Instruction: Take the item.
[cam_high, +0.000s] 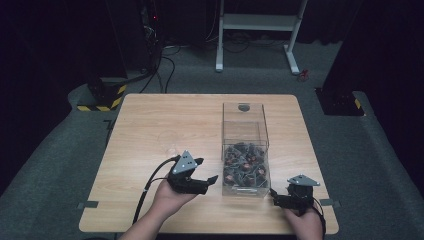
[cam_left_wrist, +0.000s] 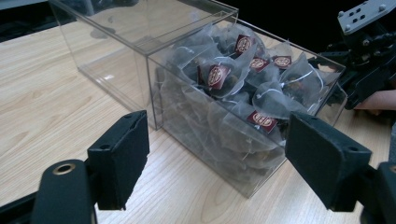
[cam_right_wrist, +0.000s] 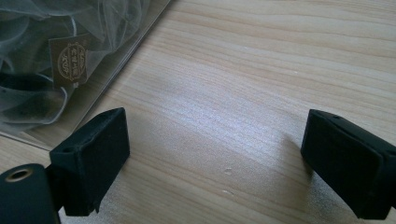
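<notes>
A clear acrylic two-compartment box (cam_high: 245, 150) stands on the pale wooden worktop (cam_high: 150, 130), right of centre; its near compartment is heaped with gauzy tea bags bearing small maroon tags (cam_left_wrist: 243, 79), its far one looks empty. The left gripper (cam_high: 202, 172) hangs just beside the box's left wall, fingers (cam_left_wrist: 122, 156) wide apart and holding nothing. The right gripper (cam_high: 274, 196) rests near the box's front right corner, fingers (cam_right_wrist: 91, 156) likewise spread and empty. To pick a bag cleanly, I judge the left should come over the open top and pinch one tag or peak, avoiding the tangled strings.
</notes>
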